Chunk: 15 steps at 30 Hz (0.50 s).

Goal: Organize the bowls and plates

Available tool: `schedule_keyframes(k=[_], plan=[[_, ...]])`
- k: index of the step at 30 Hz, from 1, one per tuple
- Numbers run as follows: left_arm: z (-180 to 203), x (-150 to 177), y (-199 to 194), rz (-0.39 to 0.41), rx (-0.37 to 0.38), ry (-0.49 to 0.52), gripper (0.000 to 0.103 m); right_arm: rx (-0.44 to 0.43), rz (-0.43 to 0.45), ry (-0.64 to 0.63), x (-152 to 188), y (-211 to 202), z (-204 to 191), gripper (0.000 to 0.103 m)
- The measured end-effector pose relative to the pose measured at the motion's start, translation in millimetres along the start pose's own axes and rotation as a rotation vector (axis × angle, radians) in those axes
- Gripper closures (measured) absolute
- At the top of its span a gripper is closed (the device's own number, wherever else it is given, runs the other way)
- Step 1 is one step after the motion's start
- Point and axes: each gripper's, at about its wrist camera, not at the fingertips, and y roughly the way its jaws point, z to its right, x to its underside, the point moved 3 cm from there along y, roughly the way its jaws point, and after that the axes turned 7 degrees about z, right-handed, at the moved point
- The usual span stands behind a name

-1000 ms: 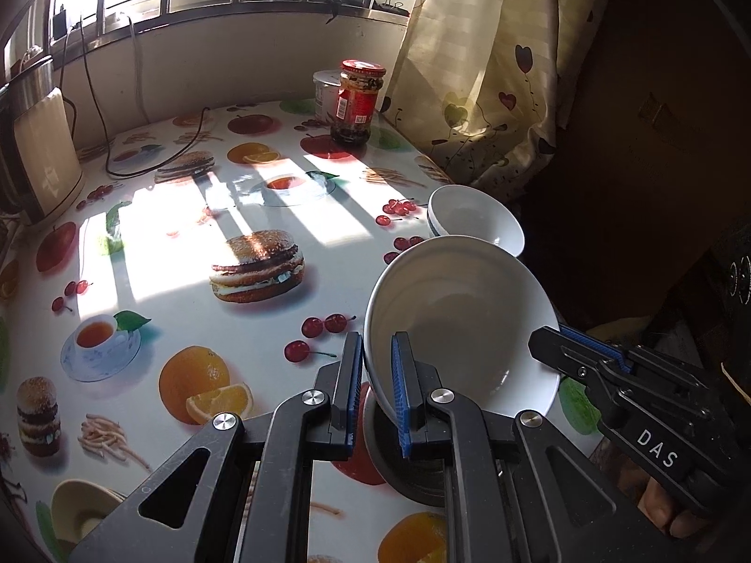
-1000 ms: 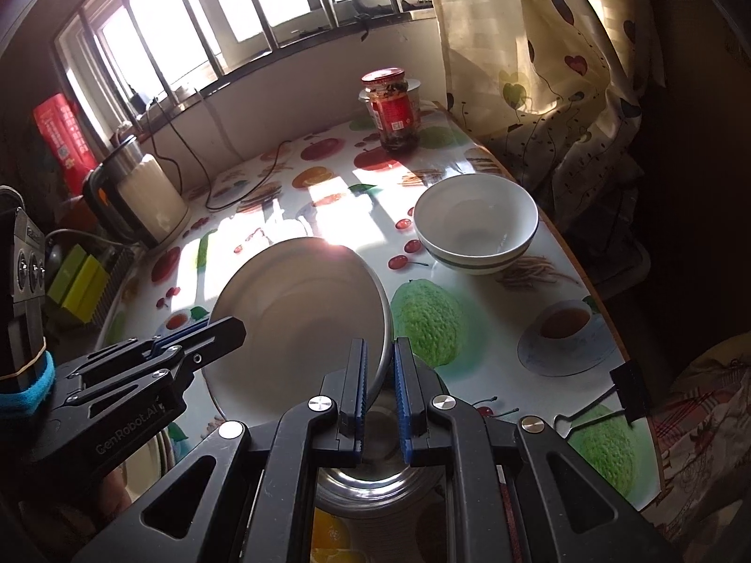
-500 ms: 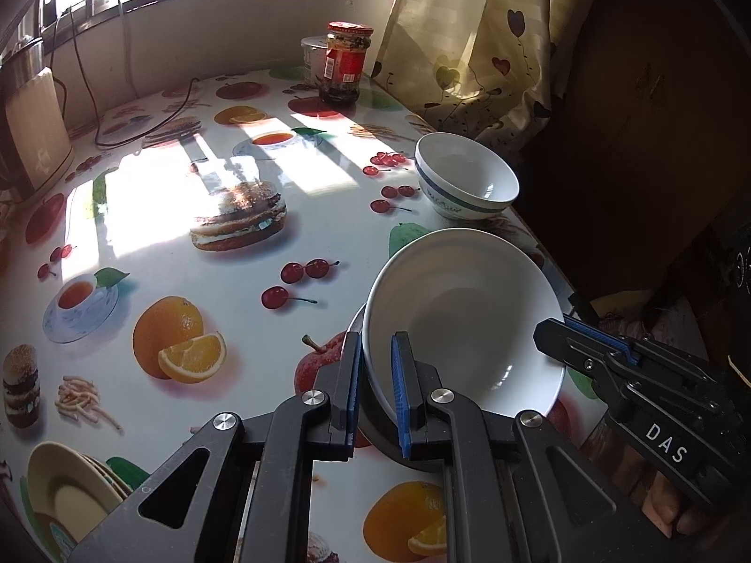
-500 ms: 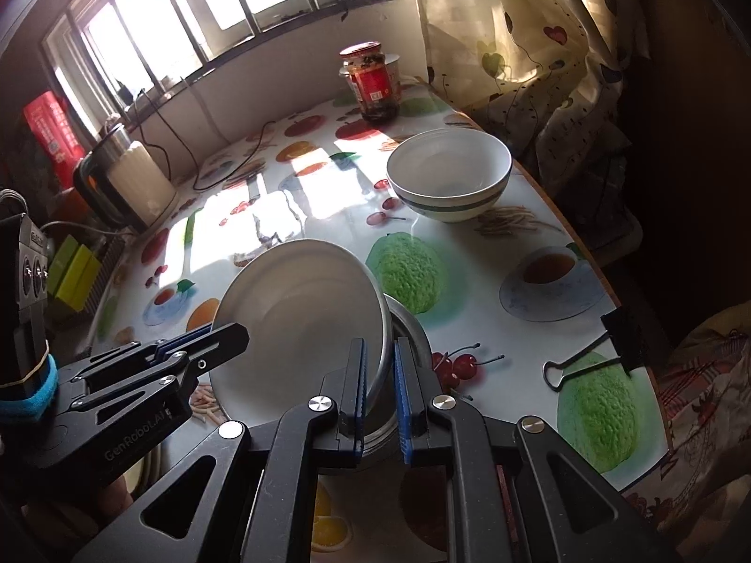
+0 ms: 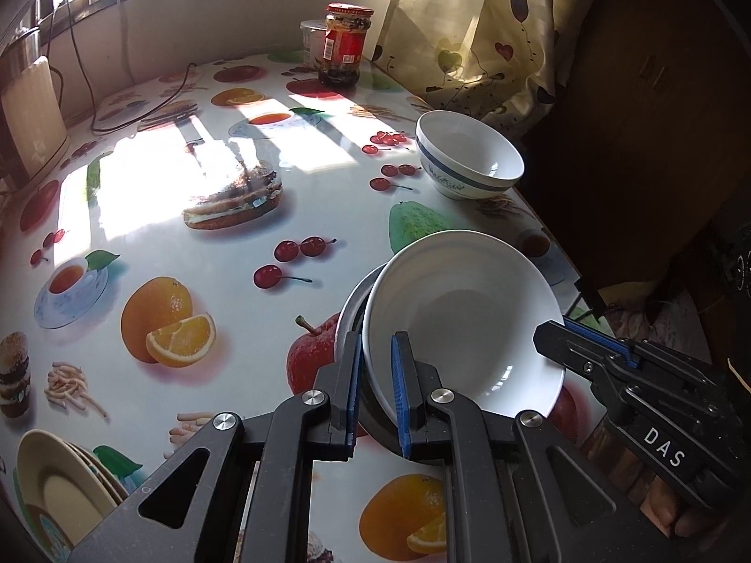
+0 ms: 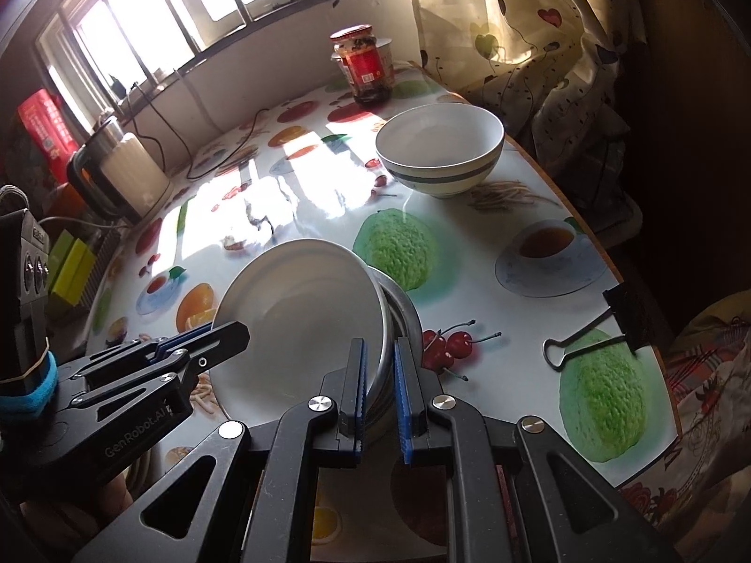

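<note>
White plate (image 5: 462, 314) is tilted, sitting partly inside a metal bowl (image 5: 349, 314) near the table's front edge, and it's pinched from both sides. Left gripper (image 5: 375, 382) has its blue pads clamped on the plate's left rim; right gripper (image 6: 380, 387) is clamped on the right rim, with the metal bowl's edge right by the pads too.

Going left to right on the fruit-print tablecloth (image 5: 197, 244): a stack of beige plates (image 5: 61, 488) at the near-left corner, a white kettle (image 6: 124, 173) at the back left, then the held plate, then a white bowl with a blue band (image 5: 469, 155), empty as far as I can see. A red-lidded jar (image 5: 345, 44) of something dark stands at the back, and a black binder clip (image 6: 596, 328) lies at the right edge.
</note>
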Motion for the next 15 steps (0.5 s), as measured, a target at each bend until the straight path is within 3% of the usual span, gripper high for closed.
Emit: schedule_keyframes(k=[15], plan=[[-1.3, 0.0, 1.4, -0.002, 0.003, -0.007, 0.09, -0.006, -0.005, 0.006, 1.9, 1.7, 0.5, 0.091]])
